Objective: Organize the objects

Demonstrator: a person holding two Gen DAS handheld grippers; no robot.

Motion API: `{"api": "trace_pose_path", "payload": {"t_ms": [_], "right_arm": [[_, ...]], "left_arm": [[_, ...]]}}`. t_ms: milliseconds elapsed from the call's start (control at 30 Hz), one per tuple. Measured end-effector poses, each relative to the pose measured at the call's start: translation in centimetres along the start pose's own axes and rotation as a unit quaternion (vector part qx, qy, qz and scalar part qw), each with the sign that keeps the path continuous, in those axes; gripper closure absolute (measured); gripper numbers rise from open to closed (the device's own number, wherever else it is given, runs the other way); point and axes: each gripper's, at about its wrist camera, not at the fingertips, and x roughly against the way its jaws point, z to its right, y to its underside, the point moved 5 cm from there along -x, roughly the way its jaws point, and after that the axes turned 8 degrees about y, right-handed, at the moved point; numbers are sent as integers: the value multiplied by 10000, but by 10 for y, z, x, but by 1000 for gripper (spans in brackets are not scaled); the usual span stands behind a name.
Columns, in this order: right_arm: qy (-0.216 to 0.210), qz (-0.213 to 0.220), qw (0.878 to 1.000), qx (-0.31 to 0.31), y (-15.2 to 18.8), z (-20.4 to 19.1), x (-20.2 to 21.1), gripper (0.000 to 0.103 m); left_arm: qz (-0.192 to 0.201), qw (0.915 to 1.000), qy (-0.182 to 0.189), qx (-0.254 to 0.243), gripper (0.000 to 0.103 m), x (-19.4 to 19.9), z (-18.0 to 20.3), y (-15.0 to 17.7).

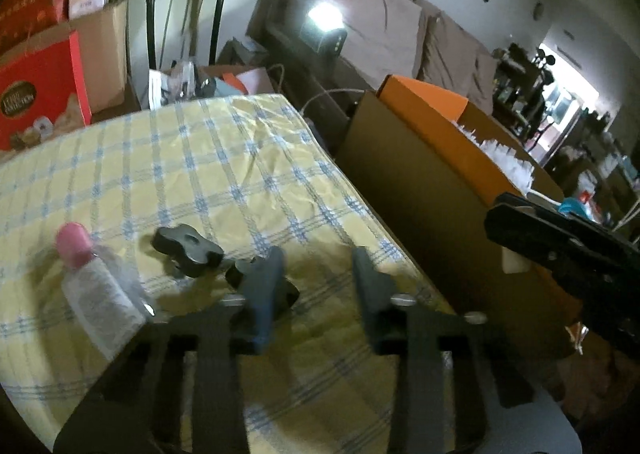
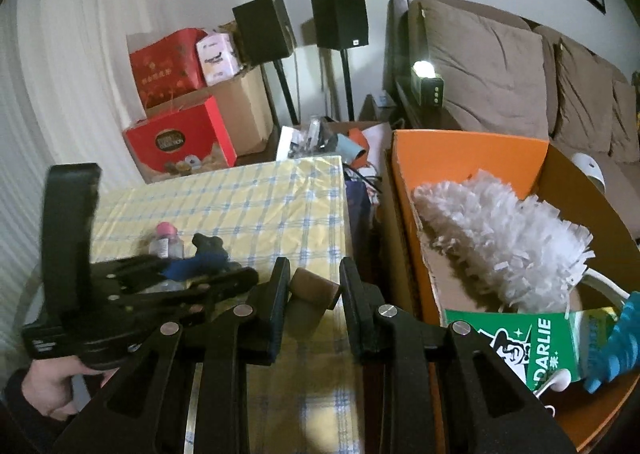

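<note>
Brown cylinder (image 2: pixel 314 291) comes first, in the right wrist view. It sits crosswise between the fingers of the right gripper (image 2: pixel 314 274), long axis running from pad to pad, gripped narrow and lifted off the checked cloth (image 2: pixel 240 205). The orange box (image 2: pixel 472 149) stands open just right of that gripper, with a white duster (image 2: pixel 500 230) already inside. We judge the coming move is a short carry rightward over the near wall, and the right hand is plainly the nearer one.

In the left wrist view, the left gripper (image 1: pixel 318 258) hangs over the cloth on the side away from the orange box, its jaws a modest gap apart with only fabric between them. A black knob (image 1: pixel 188 250) and a pink-capped bottle (image 1: pixel 92 278) lie further from the box still, to that gripper's left and not yet picked up.
</note>
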Motion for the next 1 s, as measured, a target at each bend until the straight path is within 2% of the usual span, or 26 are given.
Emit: {"api": "trace_pose_path", "payload": {"t_ms": [167, 267, 367, 400, 500, 633, 700, 767, 833, 900, 1000], "right_arm": [[-35, 19, 10000, -19, -2, 4, 6, 78], [-29, 30, 10000, -43, -3, 6, 8, 78], [-44, -9, 10000, -16, -3, 6, 8, 78], [-45, -19, 10000, 8, -2, 5, 9, 78], [-12, -33, 9999, 134, 0, 4, 12, 78], [-20, -45, 9999, 156, 3, 3, 13, 78], [-38, -43, 9999, 154, 4, 2, 14, 78], [-57, -42, 9998, 170, 5, 2, 17, 78], [-68, -24, 9998, 183, 6, 3, 21, 78], [-71, -5, 9998, 184, 6, 4, 24, 78], [-98, 23, 9998, 166, 5, 5, 27, 78]], "left_arm": [[-88, 9989, -418, -177, 80, -8, 1, 2], [-200, 9969, -638, -404, 72, -13, 10, 4], [-186, 9911, -1151, -643, 54, -13, 12, 8], [-103, 9884, -1346, -693, 51, -10, 10, 11], [25, 9850, -1611, -617, 52, -5, -4, 17], [9, 9924, -1199, -257, 58, -5, -10, 19], [-60, 9929, -1158, -283, 82, -7, -7, 21], [-58, 9941, -1047, -260, 83, -5, -7, 21], [-13, 9958, -899, -163, 89, 0, -9, 22], [101, 9980, -614, 96, 103, 9, -11, 21], [229, 9980, -557, 201, 103, 20, -13, 19]]}}
